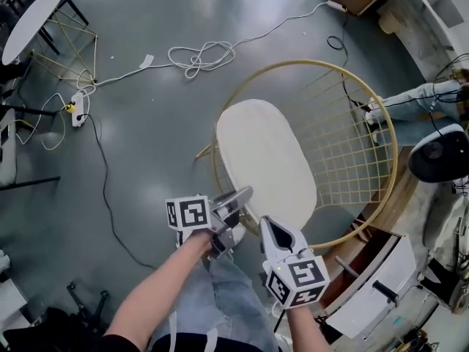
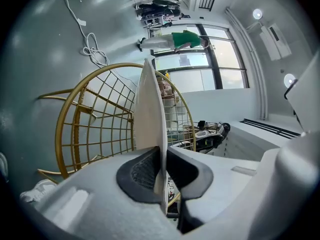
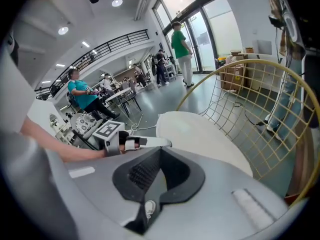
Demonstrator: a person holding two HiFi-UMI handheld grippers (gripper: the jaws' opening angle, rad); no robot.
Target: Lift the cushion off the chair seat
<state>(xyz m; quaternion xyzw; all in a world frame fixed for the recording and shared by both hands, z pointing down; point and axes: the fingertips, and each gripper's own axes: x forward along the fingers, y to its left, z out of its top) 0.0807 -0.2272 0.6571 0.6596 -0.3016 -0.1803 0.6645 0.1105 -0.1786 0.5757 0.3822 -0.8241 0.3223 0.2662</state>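
Note:
A white oval cushion (image 1: 264, 160) lies on the seat of a round gold wire chair (image 1: 388, 123). My left gripper (image 1: 238, 196) is at the cushion's near left edge. In the left gripper view the thin cushion (image 2: 149, 114) stands edge-on between the black pads and my left gripper (image 2: 161, 174) is shut on it, with the gold wire chair (image 2: 65, 129) behind. My right gripper (image 1: 267, 224) sits at the cushion's near edge. In the right gripper view its tips (image 3: 160, 151) meet, with no cushion visible between the pads. The cushion (image 3: 200, 131) lies just beyond them.
A white cable (image 1: 198, 56) and a power strip (image 1: 77, 108) lie on the grey floor to the left. A white table on gold legs (image 1: 33, 20) stands far left. A black fan (image 1: 438, 155), a white cabinet (image 1: 374, 284) and a person's legs (image 1: 418, 97) crowd the right.

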